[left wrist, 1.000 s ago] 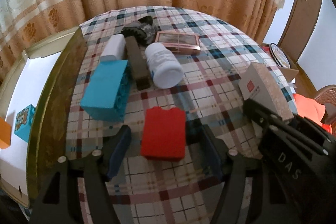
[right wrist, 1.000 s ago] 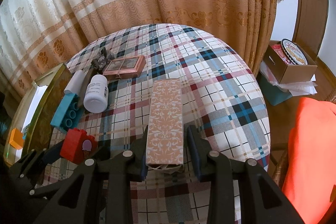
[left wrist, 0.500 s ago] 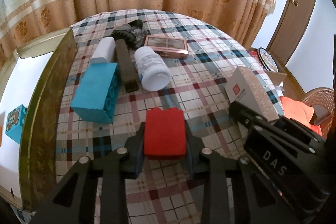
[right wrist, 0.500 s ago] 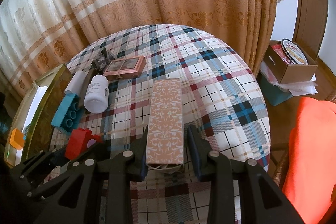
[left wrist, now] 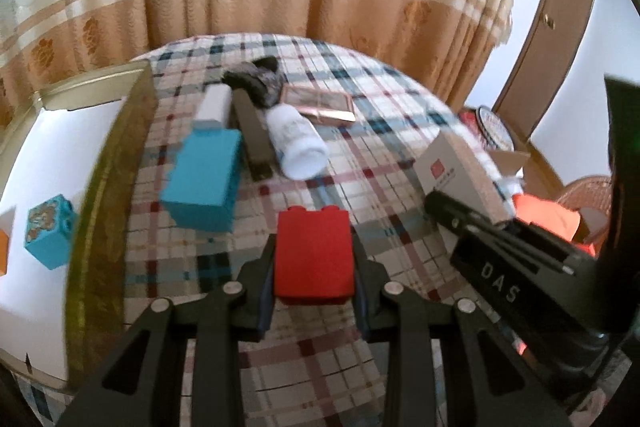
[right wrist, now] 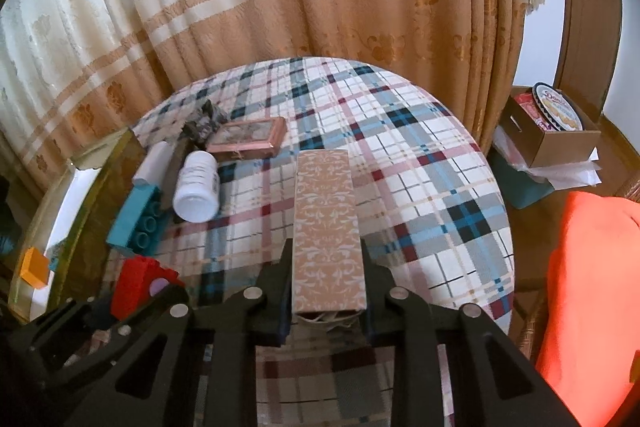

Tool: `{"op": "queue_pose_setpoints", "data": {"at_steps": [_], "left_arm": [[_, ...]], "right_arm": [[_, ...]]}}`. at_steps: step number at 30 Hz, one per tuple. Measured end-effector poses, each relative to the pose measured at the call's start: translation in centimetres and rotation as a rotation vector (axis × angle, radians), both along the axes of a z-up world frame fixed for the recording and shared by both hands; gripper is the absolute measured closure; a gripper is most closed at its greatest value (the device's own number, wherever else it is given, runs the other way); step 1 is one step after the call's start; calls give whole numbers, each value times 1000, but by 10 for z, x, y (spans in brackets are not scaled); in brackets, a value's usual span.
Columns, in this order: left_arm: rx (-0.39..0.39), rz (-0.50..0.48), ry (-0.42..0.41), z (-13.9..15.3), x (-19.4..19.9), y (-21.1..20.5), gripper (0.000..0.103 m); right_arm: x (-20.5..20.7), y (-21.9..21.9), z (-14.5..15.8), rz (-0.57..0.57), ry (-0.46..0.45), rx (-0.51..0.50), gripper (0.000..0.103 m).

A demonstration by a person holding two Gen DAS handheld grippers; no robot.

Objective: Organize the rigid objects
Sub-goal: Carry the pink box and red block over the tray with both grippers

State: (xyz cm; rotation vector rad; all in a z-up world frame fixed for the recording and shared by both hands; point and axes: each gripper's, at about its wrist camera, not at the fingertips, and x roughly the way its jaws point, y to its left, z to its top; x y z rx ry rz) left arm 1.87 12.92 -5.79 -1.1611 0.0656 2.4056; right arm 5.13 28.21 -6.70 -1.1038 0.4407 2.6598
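Observation:
My left gripper point(left wrist: 314, 267) is shut on a red toy block point(left wrist: 314, 259), held just above the plaid tablecloth point(left wrist: 384, 131). The right wrist view shows that block point(right wrist: 136, 283) and the left gripper point(right wrist: 100, 311) at the lower left. My right gripper point(right wrist: 326, 267) has its jaws closing tight on the near end of a long tan patterned box point(right wrist: 326, 219), with the pads pressing its sides. In the left wrist view this box point(left wrist: 456, 167) shows a white end face. A blue block point(left wrist: 204, 183), a white bottle point(left wrist: 298, 143) and a pink flat case point(left wrist: 320, 103) lie farther back.
A gold-rimmed tray point(left wrist: 104, 187) with a white floor stands left of the table and holds a teal cube point(left wrist: 48, 231). A dark bar point(left wrist: 254, 139) and a white tube point(left wrist: 214, 105) lie beside the bottle. Curtains hang behind. A cardboard box point(right wrist: 556, 131) and orange cloth point(right wrist: 592, 287) sit right.
The left jaws, open around the red block a second ago, have shut on it and lifted it slightly. The right gripper has stayed on the patterned box.

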Motion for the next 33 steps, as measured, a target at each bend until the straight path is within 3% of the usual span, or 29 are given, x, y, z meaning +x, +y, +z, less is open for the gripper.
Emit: {"op": "queue_pose_setpoints", "data": {"at_steps": [18,33], "left_arm": [[40,81,84,33,-12,-40,72],[45,281,160,46,-34,-123,72]], "right_arm": [[-11,-45,30,80,74,-22,74],[-38,-118,50,208,162,7,74]]}}
